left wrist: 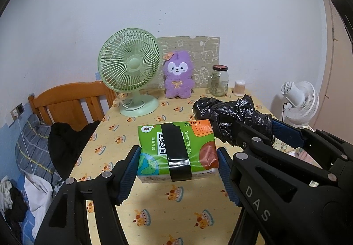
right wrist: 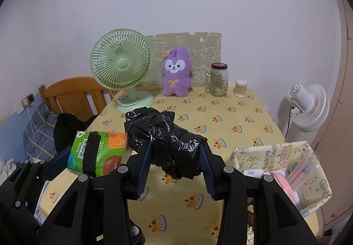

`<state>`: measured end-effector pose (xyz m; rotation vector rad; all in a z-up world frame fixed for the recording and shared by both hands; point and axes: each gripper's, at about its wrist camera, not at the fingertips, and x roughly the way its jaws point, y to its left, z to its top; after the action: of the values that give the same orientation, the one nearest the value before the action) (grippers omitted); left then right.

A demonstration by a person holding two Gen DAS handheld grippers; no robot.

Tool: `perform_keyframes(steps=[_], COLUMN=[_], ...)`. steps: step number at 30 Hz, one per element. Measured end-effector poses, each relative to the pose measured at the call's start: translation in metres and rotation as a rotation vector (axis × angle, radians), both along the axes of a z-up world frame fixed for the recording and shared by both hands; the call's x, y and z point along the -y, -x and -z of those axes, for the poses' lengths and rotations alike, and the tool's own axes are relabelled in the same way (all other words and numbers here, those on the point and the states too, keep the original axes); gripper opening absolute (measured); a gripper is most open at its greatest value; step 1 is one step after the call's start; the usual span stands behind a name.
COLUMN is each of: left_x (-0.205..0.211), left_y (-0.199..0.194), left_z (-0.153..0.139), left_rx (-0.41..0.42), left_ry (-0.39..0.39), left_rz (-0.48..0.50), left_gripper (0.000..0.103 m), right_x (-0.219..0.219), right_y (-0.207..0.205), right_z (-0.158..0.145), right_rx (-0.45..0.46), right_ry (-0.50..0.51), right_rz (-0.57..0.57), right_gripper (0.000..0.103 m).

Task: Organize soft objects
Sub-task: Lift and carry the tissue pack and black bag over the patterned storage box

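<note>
Above the yellow cake-print tablecloth [left wrist: 167, 212], a green tissue pack [left wrist: 177, 152] with a black band around its middle hangs clear of the cloth, pinched at its short ends between the blue pads of the left gripper [left wrist: 178, 170]. The jaws stand about as wide as the pack, and both pads press its sides. Just to the right, and touching the pack's orange corner, a crumpled black plastic bundle [right wrist: 167, 141] is clamped by the right gripper [right wrist: 175, 165]; its pads bite into the bundle's near half, while the far half sticks out forward, also off the cloth.

To the right of the bundle, at the table's near right edge, sits a fabric basket [right wrist: 317, 178] with cartoon print, holding pink and white items that are hard to tell apart. At the far edge of the table, against the wall, a purple plush toy [left wrist: 178, 75] sits upright, with a green desk fan [left wrist: 130, 68] to its left and a glass jar [left wrist: 219, 80] with a dark lid to its right. A small white container [left wrist: 239, 88] stands beside the jar. Behind the plush toy a patterned mat [left wrist: 205, 51] leans on the wall. Off the table, a white fan [right wrist: 308, 106] stands to the right, and a wooden headboard [left wrist: 66, 101] and bedding show to the left.
</note>
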<state>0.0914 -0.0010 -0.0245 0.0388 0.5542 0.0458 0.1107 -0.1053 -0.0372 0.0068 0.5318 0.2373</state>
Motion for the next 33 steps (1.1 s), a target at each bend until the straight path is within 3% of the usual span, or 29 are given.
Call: perform_keyframes(steps=[33], left_x=[0.086], left_y=[-0.004], left_z=[-0.008], left_rx=[0.029], left_ry=[-0.005], left_rz=[0.144], left_gripper=[0.070], right_x=[0.090], right_y=[0.005], right_z=[-0.008], right_rx=[0.039], right_ry=[0.006], right_rz=[0.127], right_gripper=[0.046])
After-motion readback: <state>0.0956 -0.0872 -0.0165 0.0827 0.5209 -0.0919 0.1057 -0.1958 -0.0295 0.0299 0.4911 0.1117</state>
